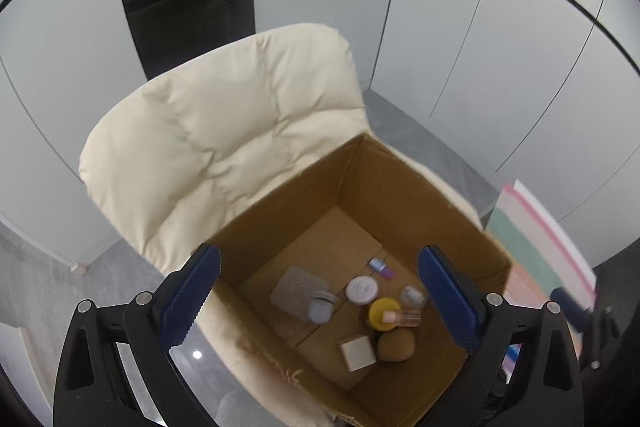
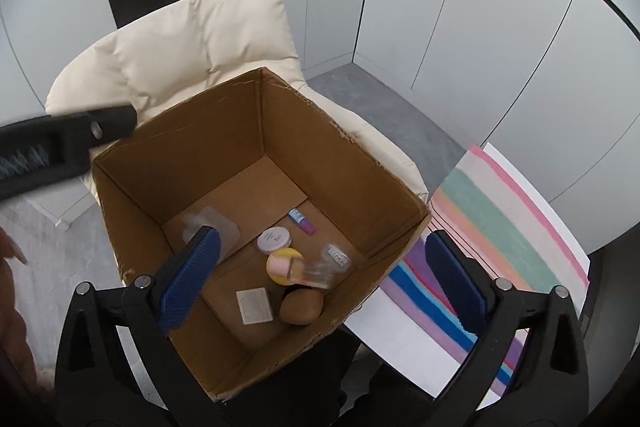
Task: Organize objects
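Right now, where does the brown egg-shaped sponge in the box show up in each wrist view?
Left wrist: brown sponge sits low, right of centre, beside the white square pad.
Right wrist: brown sponge lies just below centre, right of the same pad.
Shared landmark: the yellow round lid just above it.

A cream padded chair (image 1: 224, 131) carries an open cardboard box (image 2: 328, 167), which sits on its seat against the backrest. The box floor holds small items: a flat grey pouch (image 1: 296, 289) at nine o'clock, a round white jar (image 1: 361, 289) at the centre, a small blue-and-purple tube (image 1: 380, 265) at twelve o'clock, a yellow round lid (image 1: 382, 313) with a pink bottle (image 1: 402, 317) lying across it, a clear container (image 1: 413, 295) at three o'clock, and a white square pad (image 1: 358, 353) touching a brown egg-shaped sponge (image 1: 396, 345) at six o'clock.
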Available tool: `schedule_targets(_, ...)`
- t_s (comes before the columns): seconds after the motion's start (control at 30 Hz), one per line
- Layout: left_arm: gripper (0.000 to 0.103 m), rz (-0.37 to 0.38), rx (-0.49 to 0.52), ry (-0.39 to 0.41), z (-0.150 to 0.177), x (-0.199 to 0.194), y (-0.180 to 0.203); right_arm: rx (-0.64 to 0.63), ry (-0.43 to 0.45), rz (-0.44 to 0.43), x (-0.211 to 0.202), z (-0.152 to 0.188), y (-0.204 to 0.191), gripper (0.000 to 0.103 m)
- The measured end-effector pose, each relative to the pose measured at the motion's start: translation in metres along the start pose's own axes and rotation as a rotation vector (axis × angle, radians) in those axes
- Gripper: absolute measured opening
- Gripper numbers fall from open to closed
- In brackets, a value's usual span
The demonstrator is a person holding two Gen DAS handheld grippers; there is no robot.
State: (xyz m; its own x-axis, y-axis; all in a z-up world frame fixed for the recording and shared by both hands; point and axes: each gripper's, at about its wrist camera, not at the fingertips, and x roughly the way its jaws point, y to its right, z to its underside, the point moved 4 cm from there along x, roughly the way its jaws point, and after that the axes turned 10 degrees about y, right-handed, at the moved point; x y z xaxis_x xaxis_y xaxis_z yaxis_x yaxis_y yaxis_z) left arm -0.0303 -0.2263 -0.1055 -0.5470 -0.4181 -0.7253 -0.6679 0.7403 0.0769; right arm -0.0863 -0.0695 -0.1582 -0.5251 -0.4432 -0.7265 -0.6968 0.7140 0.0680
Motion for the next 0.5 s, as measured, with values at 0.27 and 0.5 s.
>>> schedule_targets(0.27, 0.100, 0.108, 0.043, -0.051, -0.052, -0.016, 0.041, 0.132, -0.026, -0.037, -0.009, -0.006, 0.023, 0.103)
schedule_targets(0.5, 0.102, 0.254, 0.249, -0.169, -0.043, -0.046, 0.102, 0.319, 0.021, 0.075, -0.062, 0.002, 0.079, 0.103)
